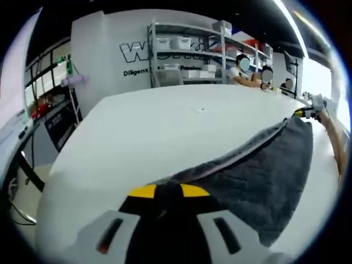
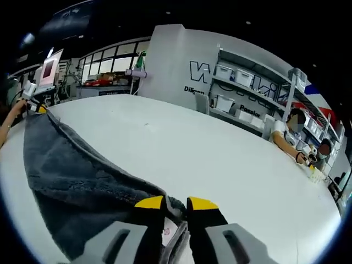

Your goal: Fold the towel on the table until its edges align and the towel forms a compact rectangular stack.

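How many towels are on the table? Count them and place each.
1: a grey towel on the white table, stretched between the two hand-held grippers, one corner pinched in each.

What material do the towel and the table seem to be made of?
Towel: it looks like soft dark grey terry or microfibre, matte; the fuzzy pile and limp drape point to this, with a smoother hem band along its edge. Table: it has a smooth white top, perhaps laminate or painted board; the even surface shows a faint sheen.
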